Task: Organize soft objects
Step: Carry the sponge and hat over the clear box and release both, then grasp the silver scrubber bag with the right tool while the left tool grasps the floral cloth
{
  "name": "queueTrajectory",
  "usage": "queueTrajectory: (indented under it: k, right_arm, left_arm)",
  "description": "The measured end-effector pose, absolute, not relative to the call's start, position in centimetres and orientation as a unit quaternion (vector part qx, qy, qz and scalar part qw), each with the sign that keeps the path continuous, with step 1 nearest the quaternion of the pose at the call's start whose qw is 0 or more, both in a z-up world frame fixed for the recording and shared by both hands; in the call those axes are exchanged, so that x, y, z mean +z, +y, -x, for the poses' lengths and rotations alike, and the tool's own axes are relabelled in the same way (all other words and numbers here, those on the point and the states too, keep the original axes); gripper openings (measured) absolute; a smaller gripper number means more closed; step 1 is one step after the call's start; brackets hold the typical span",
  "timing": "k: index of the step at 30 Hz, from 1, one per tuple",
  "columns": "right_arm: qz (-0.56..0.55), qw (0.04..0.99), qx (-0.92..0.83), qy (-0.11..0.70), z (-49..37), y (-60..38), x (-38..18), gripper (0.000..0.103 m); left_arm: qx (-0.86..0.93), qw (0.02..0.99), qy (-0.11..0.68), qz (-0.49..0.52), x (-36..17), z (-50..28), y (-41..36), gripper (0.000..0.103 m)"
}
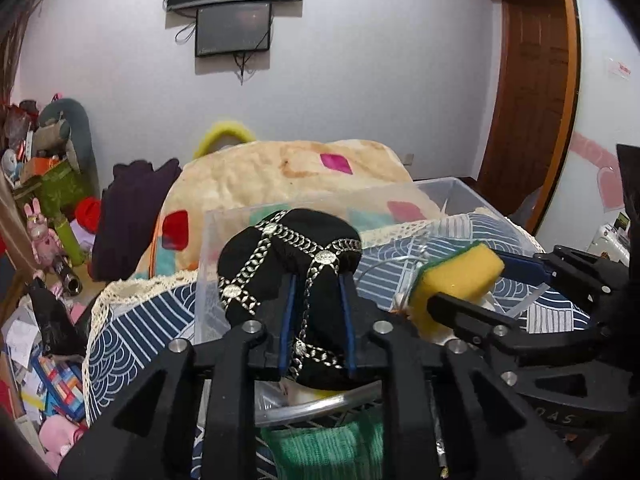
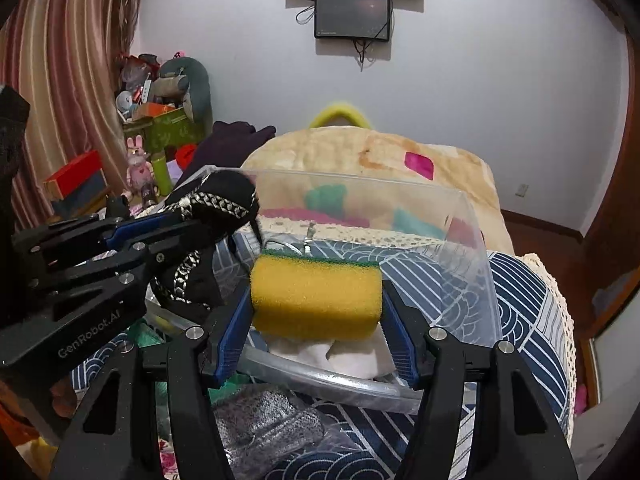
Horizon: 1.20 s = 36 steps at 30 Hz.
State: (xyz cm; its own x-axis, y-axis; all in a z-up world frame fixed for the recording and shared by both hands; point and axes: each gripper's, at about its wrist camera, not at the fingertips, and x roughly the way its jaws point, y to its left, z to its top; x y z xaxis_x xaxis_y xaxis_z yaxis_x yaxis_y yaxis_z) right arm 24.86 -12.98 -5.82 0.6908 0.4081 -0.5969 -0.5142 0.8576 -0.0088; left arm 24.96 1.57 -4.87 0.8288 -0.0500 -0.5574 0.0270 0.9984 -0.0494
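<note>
The left gripper (image 1: 318,304) is clamping a black chain-trimmed pouch (image 1: 296,264) at the clear plastic bin's (image 2: 476,264) left wall, while the right gripper (image 2: 316,316) is squeezing a yellow sponge (image 2: 316,298) just above the bin's near rim. The bin is resting on a blue wave-patterned cloth (image 2: 528,320); a folded cream blanket (image 2: 360,152) is lying beyond its far edge.

Clear bin (image 2: 472,240) open-topped, room inside; both loaded claws crowd near rim; blanket pile (image 2: 360,152) behind.
</note>
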Motion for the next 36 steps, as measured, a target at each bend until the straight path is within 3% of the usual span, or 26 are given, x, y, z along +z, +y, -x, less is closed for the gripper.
queueTrajectory:
  k: [4, 6, 8, 16, 21, 27, 36]
  right_arm:
    - [0.090, 0.916, 0.250, 0.301, -24.5, -13.0, -5.6, 0.062]
    - [0.091, 0.916, 0.251, 0.300, -24.3, -13.2, -5.4, 0.073]
    - [0.095, 0.918, 0.249, 0.294, -23.8, -13.4, -5.2, 0.077]
    - [0.091, 0.926, 0.249, 0.269, -21.9, -14.8, -4.0, 0.077]
    - [0.074, 0.931, 0.252, 0.252, -20.7, -16.1, -2.8, 0.078]
    - [0.066, 0.928, 0.263, 0.255, -19.4, -16.7, -3.2, 0.078]
    - [0.069, 0.906, 0.285, 0.307, -19.5, -15.1, -6.6, 0.078]
  left_arm:
    - [-0.019, 0.956, 0.291, 0.023, -4.9, -24.7, 1.8, 0.024]
    - [-0.020, 0.956, 0.292, 0.025, -4.9, -24.6, 2.0, 0.032]
    - [-0.024, 0.955, 0.294, 0.028, -4.7, -24.3, 2.1, 0.040]
    - [-0.041, 0.955, 0.291, 0.031, -3.5, -22.0, 2.4, 0.045]
    - [-0.044, 0.958, 0.281, 0.038, -2.9, -19.8, 2.7, 0.061]
    - [-0.050, 0.956, 0.287, 0.037, -3.3, -17.7, 2.4, 0.071]
    - [-0.081, 0.939, 0.334, 0.032, -6.0, -15.6, 1.7, 0.073]
